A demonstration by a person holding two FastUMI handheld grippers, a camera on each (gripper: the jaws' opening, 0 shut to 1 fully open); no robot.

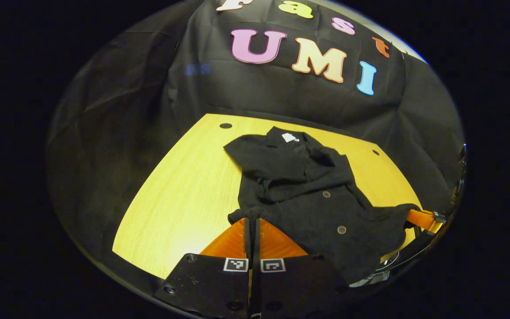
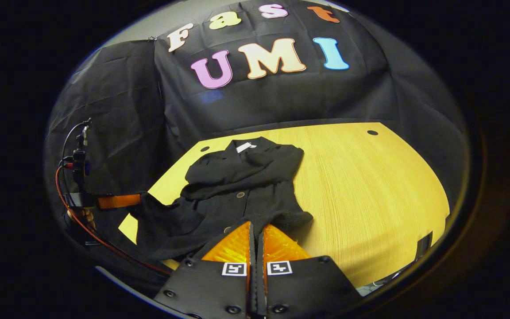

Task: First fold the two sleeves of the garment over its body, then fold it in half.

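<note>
In the left gripper view, the left gripper [image 1: 252,223] has its two fingers pressed together on a corner of the black garment [image 1: 301,190], pinching the hem right at the tips. The garment spreads ahead and to the right of this gripper, with its collar and a white label [image 1: 289,138] at the far end and two round buttons [image 1: 326,194] down its front. At the far right of this view the right gripper [image 1: 421,218] holds the opposite corner of the hem, lifted a little off the surface.

The right gripper view looks from the other side: its own fingers [image 2: 236,246] are closed on the near hem, with cloth bunched just beyond the tips. Here the garment lies ahead and to the left, sleeves already crossed over the body. Farther left, the other gripper shows with red and black cables [image 2: 67,195] looping from its body and part of a hand [image 2: 84,217] beneath it; the cloth it grips hangs in a raised fold.

The table [image 2: 370,186] is light yellow wood with small dark holes [image 2: 372,132] near its far edge. Black cloth [image 2: 117,115] walls the booth behind and beside it.
</note>
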